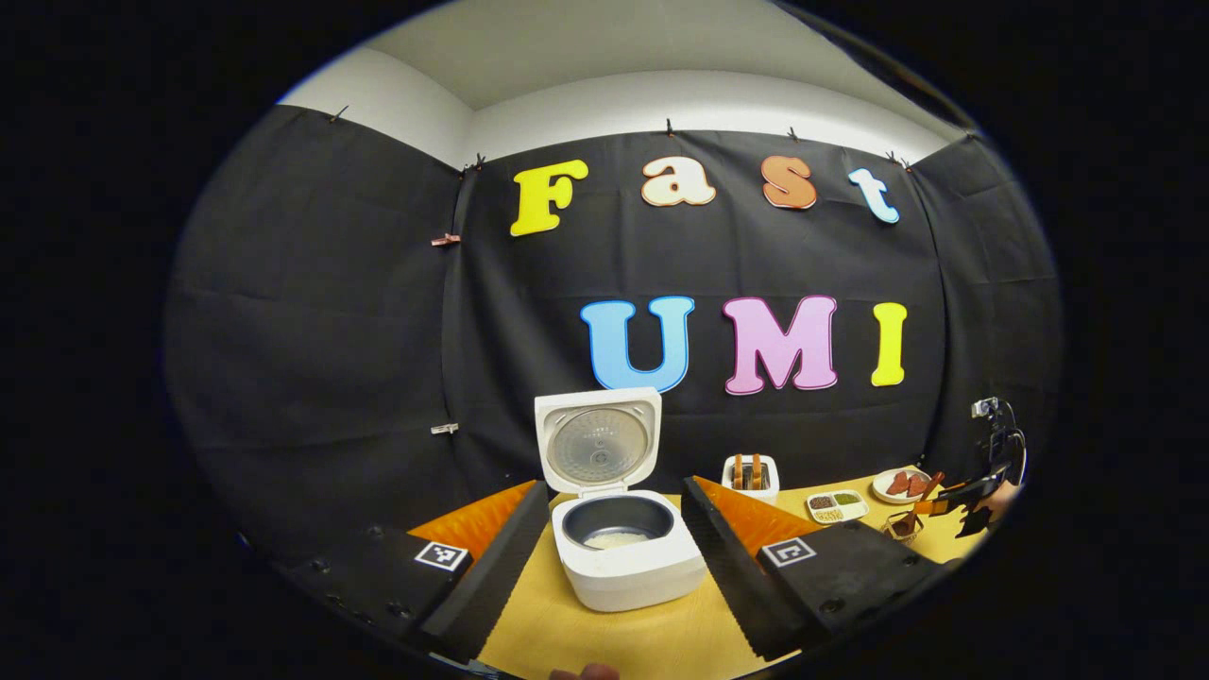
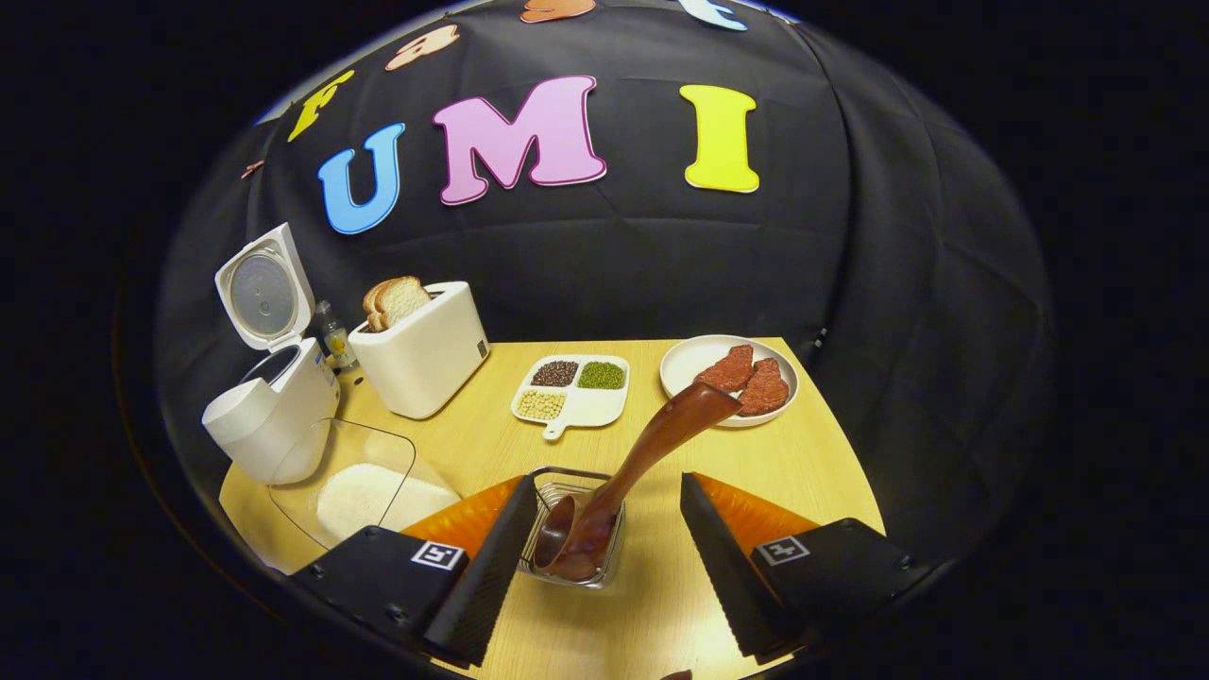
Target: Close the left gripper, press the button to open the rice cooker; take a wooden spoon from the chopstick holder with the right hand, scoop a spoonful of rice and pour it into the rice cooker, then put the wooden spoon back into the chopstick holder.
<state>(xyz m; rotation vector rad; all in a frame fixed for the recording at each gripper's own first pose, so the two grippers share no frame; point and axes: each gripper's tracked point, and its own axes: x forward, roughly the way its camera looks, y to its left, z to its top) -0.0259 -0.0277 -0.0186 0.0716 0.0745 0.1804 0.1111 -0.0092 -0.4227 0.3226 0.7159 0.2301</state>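
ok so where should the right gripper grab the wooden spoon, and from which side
Grip the wooden spoon on the bare handle above the holder, coming from above. Its bowl sits down inside the holder, and the handle leans up and away toward the plate, so only that stretch is free. The right gripper is open around the holder.

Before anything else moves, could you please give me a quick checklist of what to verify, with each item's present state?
1. Rice cooker lid open: ok.
2. Rice in the cooker's pot: ok, a white layer shows at the bottom.
3. Wooden spoon standing in the chopstick holder: ok, bowl end down.
4. Right gripper released from the spoon: ok, fingers apart, spoon untouched between them.
5. Left gripper open, holding nothing: ok.
6. Spoon fully settled, not tipping: cannot tell.
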